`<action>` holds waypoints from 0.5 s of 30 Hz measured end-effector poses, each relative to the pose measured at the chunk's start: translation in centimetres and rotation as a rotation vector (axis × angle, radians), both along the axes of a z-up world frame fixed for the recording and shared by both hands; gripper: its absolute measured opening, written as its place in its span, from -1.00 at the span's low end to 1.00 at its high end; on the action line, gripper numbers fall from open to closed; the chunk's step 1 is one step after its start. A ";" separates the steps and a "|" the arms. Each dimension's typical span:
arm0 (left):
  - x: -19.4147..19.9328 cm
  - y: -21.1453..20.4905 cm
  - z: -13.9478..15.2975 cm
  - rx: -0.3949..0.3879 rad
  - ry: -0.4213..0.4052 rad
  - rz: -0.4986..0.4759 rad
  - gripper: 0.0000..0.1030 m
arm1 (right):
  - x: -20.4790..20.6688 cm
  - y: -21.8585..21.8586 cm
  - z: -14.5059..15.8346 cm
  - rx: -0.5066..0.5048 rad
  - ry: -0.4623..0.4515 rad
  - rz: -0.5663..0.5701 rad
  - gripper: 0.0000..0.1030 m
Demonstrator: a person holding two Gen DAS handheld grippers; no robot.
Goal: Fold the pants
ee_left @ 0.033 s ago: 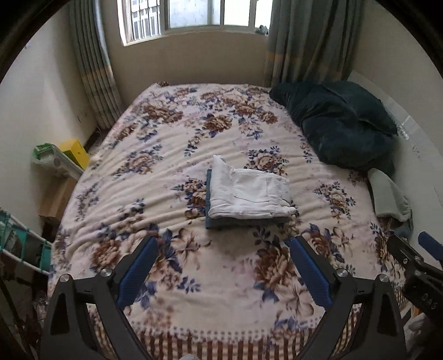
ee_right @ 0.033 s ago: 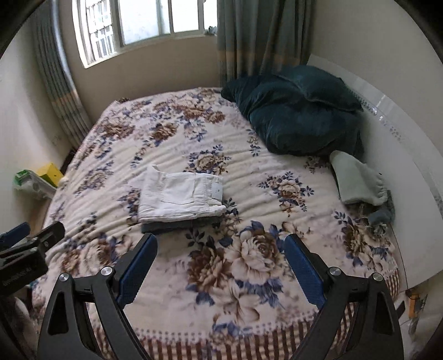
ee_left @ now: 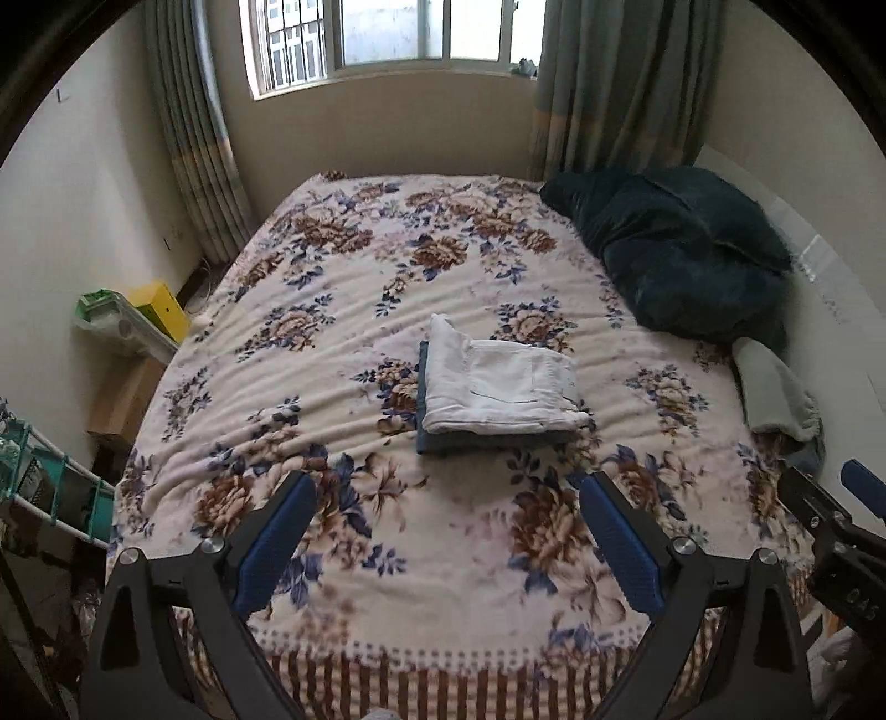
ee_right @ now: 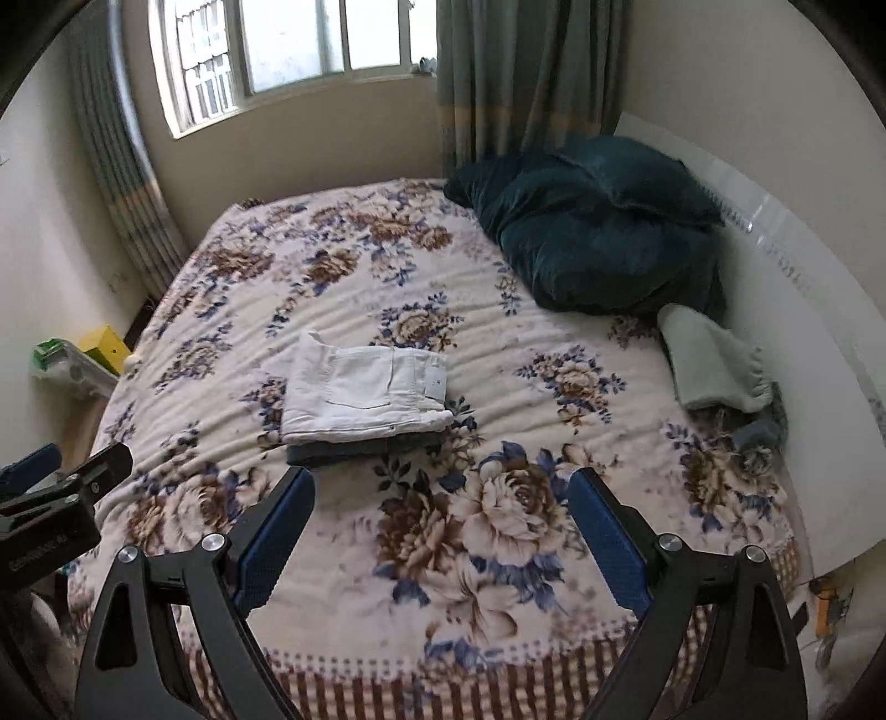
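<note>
**Both grippers hanging wide over the foot of the bed, folded pants lying ahead**

You are holding the left gripper (ee_left: pixel 448 531) above the near end of the bed, its blue-padded fingers (ee_left: pixel 274 545) spread wide with nothing between them. You are holding the right gripper (ee_right: pixel 440 526) the same way, jaws standing far apart and gripping nothing; it is showing at the right edge of the left wrist view, and the left one is showing at the left edge of the right wrist view.

The white pants (ee_left: pixel 498 390) are lying folded into a neat rectangle near the middle of the floral blanket (ee_left: pixel 343 343), well apart from both grippers. They are resting on top of a folded dark blue garment (ee_left: pixel 423 410), whose edge is peeking out along the left and near sides of the white stack. In the right wrist view a small tag is showing on the waistband end of the white pants, at the stack's right side.

A dark teal pillow (ee_left: pixel 686 260) is sitting at the right side of the bed, against the white wall. Just beside it a pale green cloth (ee_left: pixel 772 390) is lying near the edge. A yellow box (ee_left: pixel 160 310) is standing on a shelf to the left of the bed. Curtains (ee_left: pixel 614 83) are hanging on either side of the window (ee_left: pixel 387 33) beyond the far end.
</note>
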State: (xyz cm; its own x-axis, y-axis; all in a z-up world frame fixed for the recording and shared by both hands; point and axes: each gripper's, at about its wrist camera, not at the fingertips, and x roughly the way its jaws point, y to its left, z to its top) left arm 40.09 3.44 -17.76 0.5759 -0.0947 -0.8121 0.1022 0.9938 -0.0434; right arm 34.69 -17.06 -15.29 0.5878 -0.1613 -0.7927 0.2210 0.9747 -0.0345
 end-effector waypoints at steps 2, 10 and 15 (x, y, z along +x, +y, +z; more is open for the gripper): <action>-2.8 0.1 2.1 0.010 -0.034 0.010 0.90 | -2.2 0.4 1.9 0.000 -0.009 0.019 0.84; -11.9 -0.1 7.9 0.025 -0.093 0.039 0.90 | -12.8 0.9 9.9 -0.001 -0.096 0.092 0.84; -17.7 -0.5 11.0 0.024 -0.142 0.080 0.90 | -19.1 0.6 14.0 0.017 -0.131 0.146 0.85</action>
